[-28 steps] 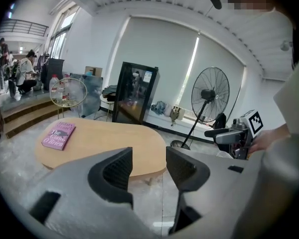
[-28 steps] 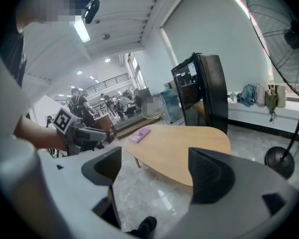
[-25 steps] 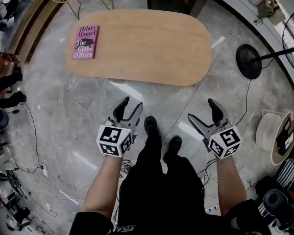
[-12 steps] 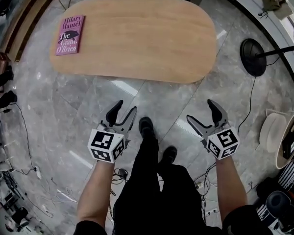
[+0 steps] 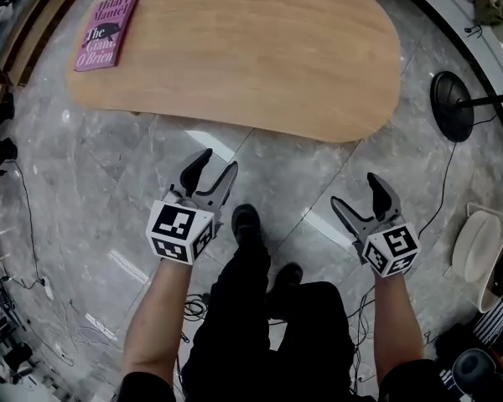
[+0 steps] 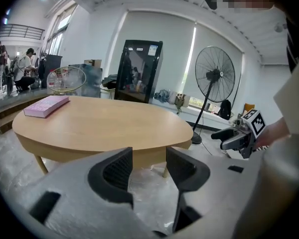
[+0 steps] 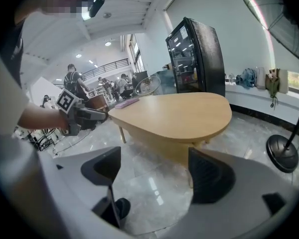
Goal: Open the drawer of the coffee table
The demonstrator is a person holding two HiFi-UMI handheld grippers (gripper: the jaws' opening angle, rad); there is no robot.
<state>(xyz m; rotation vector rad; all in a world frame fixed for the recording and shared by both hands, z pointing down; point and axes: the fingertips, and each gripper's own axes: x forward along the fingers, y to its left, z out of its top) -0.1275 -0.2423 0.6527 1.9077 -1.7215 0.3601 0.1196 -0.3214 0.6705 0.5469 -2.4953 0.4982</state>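
The oval wooden coffee table point(image 5: 251, 48) stands ahead of me on the grey floor, with a pink book point(image 5: 106, 32) on its far left end. In the gripper views I see its top point(image 6: 104, 123) and the apron under the near edge point(image 7: 179, 148); I cannot make out a drawer front. My left gripper point(image 5: 215, 164) hangs open short of the table's near edge, with nothing between its fingers. My right gripper point(image 5: 356, 193) is open too, empty, a little further back. Each shows in the other's view: the right gripper point(image 6: 234, 136), the left gripper point(image 7: 84, 116).
The person's legs and black shoes point(image 5: 245, 222) stand between the grippers. A standing fan point(image 6: 214, 76) with a round black base point(image 5: 453, 105) is to the right of the table. A black glass-door cabinet point(image 6: 138, 71) stands behind it. Cables point(image 5: 33, 224) lie on the floor at the left.
Both grippers have sunk towards the floor, still open. The table now looks larger and nearer in the head view, and the book has slid towards the top left corner.
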